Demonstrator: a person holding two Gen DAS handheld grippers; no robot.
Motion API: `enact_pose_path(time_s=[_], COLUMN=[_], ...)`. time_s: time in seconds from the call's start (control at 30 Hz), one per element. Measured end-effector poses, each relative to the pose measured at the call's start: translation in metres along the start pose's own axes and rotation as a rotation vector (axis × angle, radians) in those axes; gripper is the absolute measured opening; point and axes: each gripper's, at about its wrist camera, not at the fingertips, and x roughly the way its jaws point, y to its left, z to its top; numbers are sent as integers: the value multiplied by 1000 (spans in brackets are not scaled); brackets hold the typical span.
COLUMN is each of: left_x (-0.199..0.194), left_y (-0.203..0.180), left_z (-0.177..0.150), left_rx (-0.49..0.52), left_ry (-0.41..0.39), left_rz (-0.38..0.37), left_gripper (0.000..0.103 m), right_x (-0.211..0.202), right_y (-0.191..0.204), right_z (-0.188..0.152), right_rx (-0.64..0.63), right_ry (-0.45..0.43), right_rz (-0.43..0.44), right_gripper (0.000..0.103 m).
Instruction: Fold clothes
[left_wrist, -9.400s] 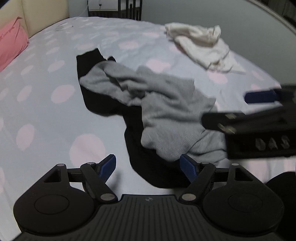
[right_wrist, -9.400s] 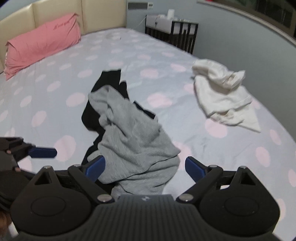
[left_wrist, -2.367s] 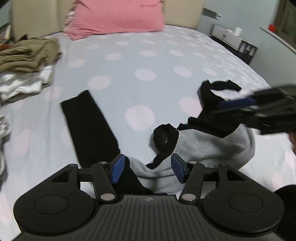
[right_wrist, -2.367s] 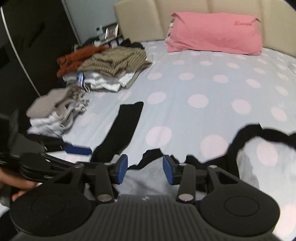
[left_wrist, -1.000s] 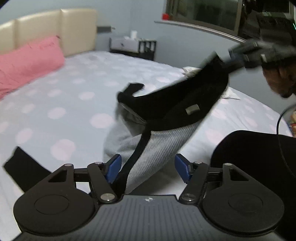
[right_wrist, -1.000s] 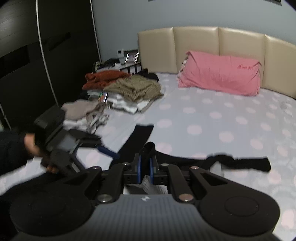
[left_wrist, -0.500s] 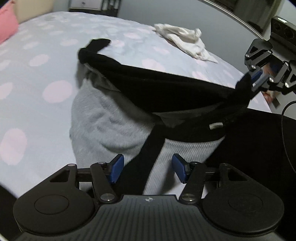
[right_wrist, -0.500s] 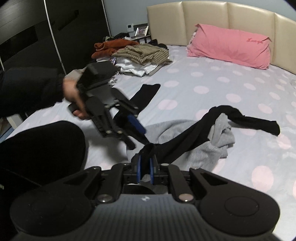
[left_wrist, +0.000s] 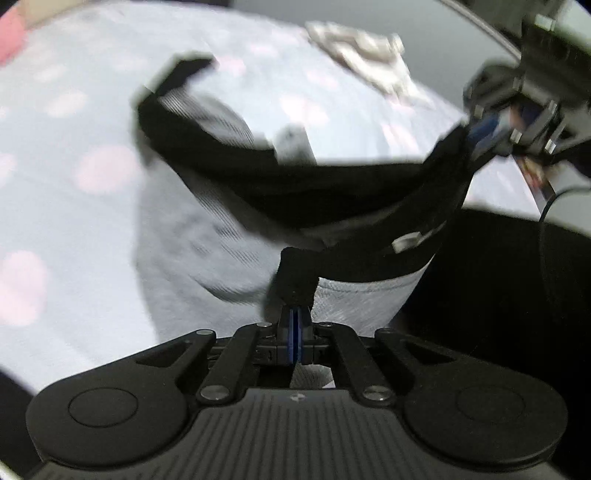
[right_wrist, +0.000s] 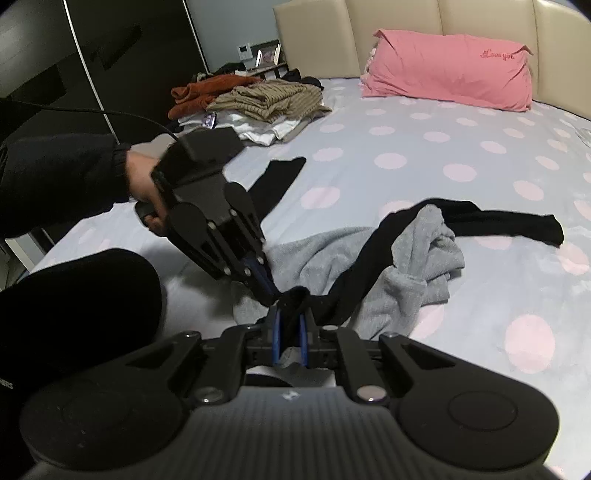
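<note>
A black garment (left_wrist: 332, 188) hangs stretched between both grippers above the spotted bed. My left gripper (left_wrist: 295, 317) is shut on a bunched edge of it. My right gripper (right_wrist: 290, 325) is shut on another bunch of the same black garment (right_wrist: 369, 254), which trails right across the sheet. In the right wrist view, the left gripper (right_wrist: 266, 290), held by a hand, pinches the cloth just ahead of my right fingers. A crumpled grey garment (right_wrist: 417, 254) lies under and tangled with the black one. The left wrist view is motion-blurred.
A separate black piece (right_wrist: 273, 184) lies flat on the bed. Folded clothes are stacked (right_wrist: 266, 99) at the far left, and a pink pillow (right_wrist: 443, 74) leans on the headboard. A white garment (left_wrist: 362, 44) lies far off. The person's dark-clothed leg (right_wrist: 74, 314) is close on the left.
My left gripper, open half a second ago, has shut on the black garment. The right gripper stays shut on it, and the two grippers have come closer together.
</note>
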Motion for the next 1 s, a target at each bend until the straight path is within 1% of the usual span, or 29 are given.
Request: enact_pose_path(time_s=[0.07,0.17,0.3,0.37,0.47,0.53,0.57,0.6,0.63,0.67,0.73,0.83,1.0], left_x=[-27,-69,-111,-124,-145,-151,-152,-153,-154,-154,-158,-166,-179], left_y=[-10,-37,-70,-84,-95,-93,-91,-89,-90,-91,-91,-85,-74], left_z=[-4,-15,-31,-44,-62,-70,-73,-75,-76,-77,-76,-75,-69], left_rx=[-23,-43,-71,-88,-150,-198,-220,-235,-228,-222,-219,-241,-280], left_ry=[-87,-208,-334,-381,-439,-454,-455,-454,-448,-443,-449,-488,-547], left_rz=[59,162,294,361,455,480,486,491,496,501,501,491,475], left_gripper=[0,0,0,0,0,0,0,0,0,0,0,0,0], right_x=[-4,-11,-24,-29,-30,-24,-19,-13,-8,-3,6,25,72], right_y=[2,6,17,22,22,23,26,28,33,38,46,57,79], right_z=[0,-3,-7,-8,-11,-11,-10,-9,-7,-4,3,14,9], right_rx=[-2,16,40,76,190,241,244,240,201,153,24,-192,-579], right_ry=[-20,-59,-112,-143,-180,-177,-155,-128,-103,-79,-47,5,96], right_rz=[1,-2,-15,-21,-23,-24,-24,-24,-38,-56,-100,-164,-158], right_gripper=[12,12,12,13,12,12,16,17,23,40,52,52,52])
